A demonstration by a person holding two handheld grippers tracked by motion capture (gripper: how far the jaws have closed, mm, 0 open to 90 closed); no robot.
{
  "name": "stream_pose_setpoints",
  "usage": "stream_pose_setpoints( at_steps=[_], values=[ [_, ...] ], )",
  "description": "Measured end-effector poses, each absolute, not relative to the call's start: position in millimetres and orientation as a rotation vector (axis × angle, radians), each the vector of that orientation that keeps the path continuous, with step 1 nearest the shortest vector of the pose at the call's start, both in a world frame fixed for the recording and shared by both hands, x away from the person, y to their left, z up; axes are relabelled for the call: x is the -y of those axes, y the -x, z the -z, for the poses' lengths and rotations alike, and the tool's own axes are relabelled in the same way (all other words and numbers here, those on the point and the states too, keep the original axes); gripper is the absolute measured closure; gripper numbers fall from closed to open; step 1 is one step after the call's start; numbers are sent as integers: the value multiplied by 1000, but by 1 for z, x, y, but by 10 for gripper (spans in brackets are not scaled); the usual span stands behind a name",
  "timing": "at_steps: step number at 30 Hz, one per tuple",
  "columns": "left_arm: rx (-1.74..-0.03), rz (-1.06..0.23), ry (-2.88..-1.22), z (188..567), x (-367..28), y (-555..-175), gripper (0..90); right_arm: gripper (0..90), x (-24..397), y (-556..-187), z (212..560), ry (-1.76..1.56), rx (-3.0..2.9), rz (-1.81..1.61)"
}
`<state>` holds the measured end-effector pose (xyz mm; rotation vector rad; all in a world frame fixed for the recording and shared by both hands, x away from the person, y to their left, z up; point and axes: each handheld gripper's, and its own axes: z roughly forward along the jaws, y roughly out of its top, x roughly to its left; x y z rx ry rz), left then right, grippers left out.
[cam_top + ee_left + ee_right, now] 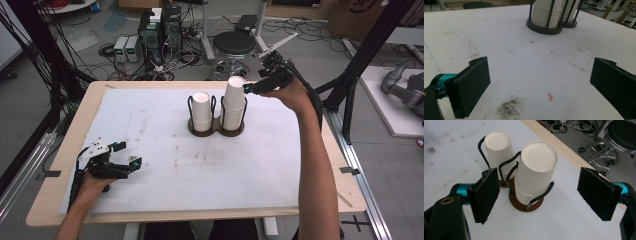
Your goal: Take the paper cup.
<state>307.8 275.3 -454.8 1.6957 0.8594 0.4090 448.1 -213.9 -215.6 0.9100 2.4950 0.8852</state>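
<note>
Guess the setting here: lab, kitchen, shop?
Most likely a robotics or data-collection lab. Electronics boxes and loose cables cover the floor behind the table, black frame struts flank it, and a grey robot arm lies at the right.

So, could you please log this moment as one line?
right gripper: open, above taller cup stack | left gripper: open, idle | holder: on table

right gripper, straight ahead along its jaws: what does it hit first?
Probably the top cup of the taller cup stack in the wire holder. The right gripper, jaws open, is centred on it from above; how far off is unclear.
</note>
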Motion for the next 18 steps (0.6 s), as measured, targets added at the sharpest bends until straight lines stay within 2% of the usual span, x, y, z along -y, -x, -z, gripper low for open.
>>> stream_pose_setpoints(
  at_steps=[18],
  values=[
    [-864, -405, -1698, 455, -276, -308, 27, 186, 179, -482, 215, -917, -2595, -625]
  ],
)
